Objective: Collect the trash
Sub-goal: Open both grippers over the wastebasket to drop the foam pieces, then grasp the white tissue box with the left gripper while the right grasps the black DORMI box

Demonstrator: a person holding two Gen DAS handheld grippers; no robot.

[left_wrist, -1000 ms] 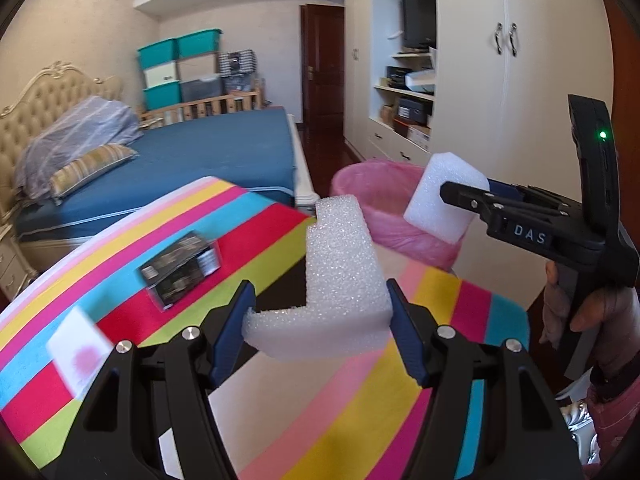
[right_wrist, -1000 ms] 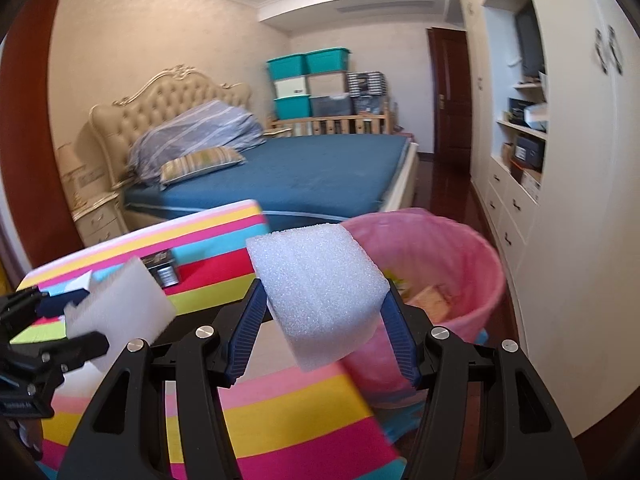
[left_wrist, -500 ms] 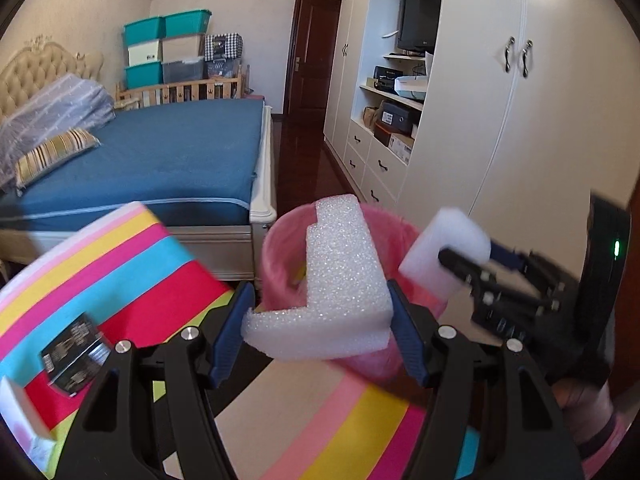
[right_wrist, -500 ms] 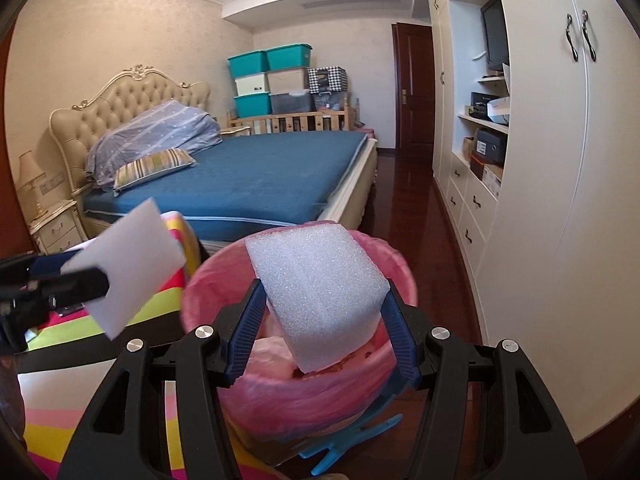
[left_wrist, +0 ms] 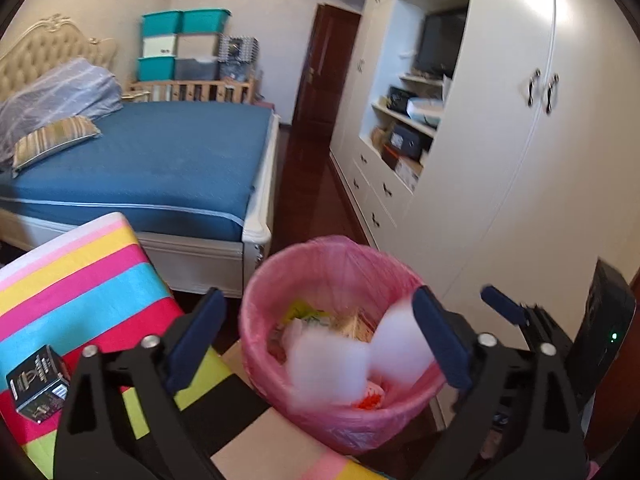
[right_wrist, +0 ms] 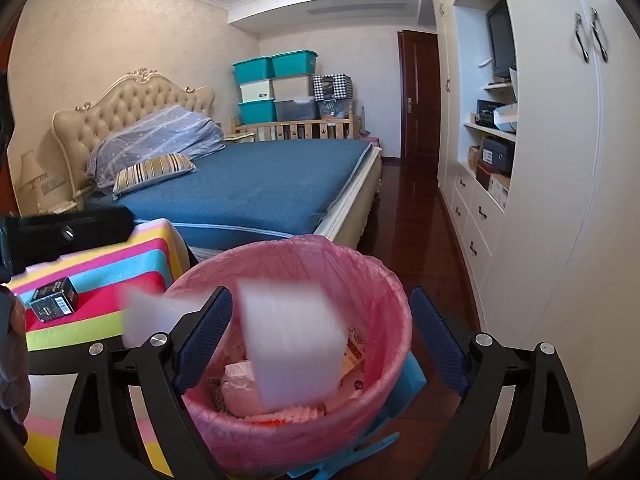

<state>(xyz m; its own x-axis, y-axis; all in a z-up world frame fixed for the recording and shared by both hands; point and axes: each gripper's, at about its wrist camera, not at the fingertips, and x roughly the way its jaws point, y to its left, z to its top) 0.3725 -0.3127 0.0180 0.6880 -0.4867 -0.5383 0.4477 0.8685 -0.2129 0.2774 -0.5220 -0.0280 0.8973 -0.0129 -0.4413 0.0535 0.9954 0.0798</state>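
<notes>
Two blurred white foam pieces showed in the left wrist view: one foam block (left_wrist: 326,364) low inside the pink-lined bin (left_wrist: 256,344) and a second foam piece (left_wrist: 400,344) beside it near the right-hand rim, both smeared as if falling. The left hand-held gripper (left_wrist: 316,340) stood wide open over the bin with nothing between its pads. The right hand-held gripper (left_wrist: 504,308) appeared at the right edge of this view, and its fingers looked spread as well. On the striped counter (left_wrist: 80,280) a small dark box (left_wrist: 38,386) lay alone; whether it counts as trash could not be told, so the job was judged partly done, with that box possibly left.

In the right wrist view, the right hand-held gripper (right_wrist: 320,340) was likewise fully open and empty, and the large foam block (right_wrist: 292,340) hung blurred above the bin's contents of crumpled paper and wrappers. The other foam piece (right_wrist: 156,320) was smeared at the bin's left rim (right_wrist: 192,276), so it was unclear whether it would land inside. Only this view showed the blue base (right_wrist: 412,372) under the bin; only the left view showed both grippers' fingers together.
</notes>
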